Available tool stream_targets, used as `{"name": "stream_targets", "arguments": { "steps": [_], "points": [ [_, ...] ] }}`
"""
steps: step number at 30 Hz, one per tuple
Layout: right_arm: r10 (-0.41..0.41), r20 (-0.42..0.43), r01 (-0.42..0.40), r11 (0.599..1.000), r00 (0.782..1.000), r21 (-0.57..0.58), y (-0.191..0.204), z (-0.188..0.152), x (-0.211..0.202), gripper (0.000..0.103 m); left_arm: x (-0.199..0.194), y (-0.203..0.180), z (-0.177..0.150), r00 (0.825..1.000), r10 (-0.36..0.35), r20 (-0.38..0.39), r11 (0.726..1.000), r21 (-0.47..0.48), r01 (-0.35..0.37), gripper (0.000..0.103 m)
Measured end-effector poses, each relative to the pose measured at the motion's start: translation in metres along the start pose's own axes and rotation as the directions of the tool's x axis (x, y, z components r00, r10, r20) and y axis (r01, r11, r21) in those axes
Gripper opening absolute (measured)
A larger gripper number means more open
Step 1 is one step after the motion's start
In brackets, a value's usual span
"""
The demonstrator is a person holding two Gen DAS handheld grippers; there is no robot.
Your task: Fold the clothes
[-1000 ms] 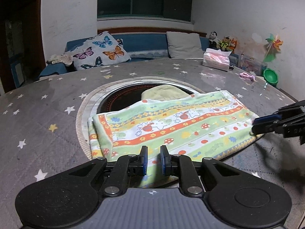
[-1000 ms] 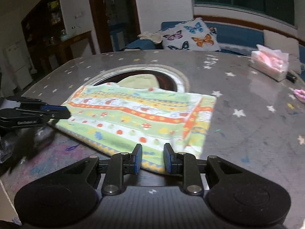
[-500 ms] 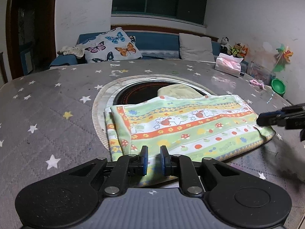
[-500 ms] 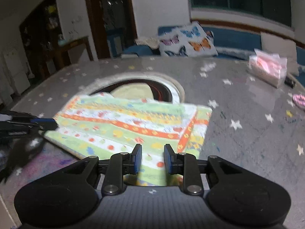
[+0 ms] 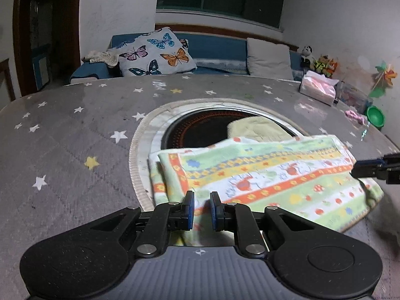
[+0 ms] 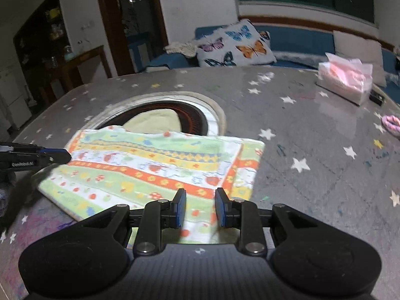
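I see the folded cloth [image 5: 262, 172] lying flat on the grey tabletop [image 5: 75, 150] with the star pattern. It has stripes in green, yellow and orange with small mushrooms and animals. Its far edge lies over the round dark opening [image 5: 200, 130] in the middle of the tabletop, and a pale yellow cloth [image 5: 255, 130] sits inside that opening, just behind it.

My left gripper [image 5: 201, 208] is over the near left corner of the folded cloth. Its jaws stand a little apart, with a narrow gap, and the fabric shows through the gap below them. I cannot tell if the pads touch the cloth, but they do not pinch it.

My right gripper [image 6: 200, 208] is over the near right corner. Its jaws are spread somewhat wider, and again the cloth is seen under the gap, not clamped. In the left wrist view the right gripper comes in from the right edge, beside the cloth's right end.

Farther on the tabletop there is a pink tissue pack [image 6: 345, 82] and a small pink thing [image 6: 391, 122]. Behind the tabletop is a blue sofa [image 5: 215, 50] with a butterfly pillow [image 5: 157, 52].
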State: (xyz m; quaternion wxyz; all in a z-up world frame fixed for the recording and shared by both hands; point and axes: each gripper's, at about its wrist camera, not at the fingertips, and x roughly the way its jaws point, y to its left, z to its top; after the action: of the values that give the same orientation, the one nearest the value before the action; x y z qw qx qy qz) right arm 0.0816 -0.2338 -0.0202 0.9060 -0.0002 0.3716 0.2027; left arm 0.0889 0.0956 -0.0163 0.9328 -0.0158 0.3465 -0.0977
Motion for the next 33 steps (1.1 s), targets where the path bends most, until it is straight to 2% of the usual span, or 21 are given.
{"name": "stream_targets", "arguments": {
  "steps": [6, 12, 20, 29, 31, 33],
  "points": [
    [0.003, 0.029, -0.003, 1.000, 1.000, -0.009, -0.001, 0.018, 0.005, 0.025, 0.005, 0.002, 0.015, 1.000, 0.005, 0.012, 1.000, 0.010, -0.005, 0.016],
    [0.001, 0.031, -0.001, 1.000, 1.000, -0.014, 0.000, 0.037, 0.031, 0.025, 0.026, 0.003, 0.031, 1.000, 0.010, -0.001, 1.000, 0.020, -0.010, 0.016],
    [-0.042, 0.023, 0.041, 0.998, 0.999, 0.040, -0.021, 0.038, 0.043, 0.024, 0.037, 0.014, 0.033, 0.999, 0.032, -0.010, 0.999, 0.013, -0.032, 0.016],
    [-0.057, 0.026, 0.056, 0.998, 0.998, 0.016, -0.013, 0.040, 0.037, 0.025, 0.034, 0.013, 0.034, 0.999, 0.045, -0.006, 0.999, 0.018, -0.045, 0.016],
    [-0.048, 0.031, 0.048, 0.999, 0.998, 0.000, -0.008, 0.041, 0.032, 0.025, 0.030, 0.012, 0.034, 0.999, 0.049, -0.003, 0.999, 0.021, -0.049, 0.019],
    [-0.034, 0.036, 0.035, 0.999, 0.999, -0.018, -0.001, 0.041, 0.026, 0.025, 0.026, 0.012, 0.033, 0.998, 0.062, -0.002, 0.998, 0.015, -0.062, 0.031]
  ]
}}
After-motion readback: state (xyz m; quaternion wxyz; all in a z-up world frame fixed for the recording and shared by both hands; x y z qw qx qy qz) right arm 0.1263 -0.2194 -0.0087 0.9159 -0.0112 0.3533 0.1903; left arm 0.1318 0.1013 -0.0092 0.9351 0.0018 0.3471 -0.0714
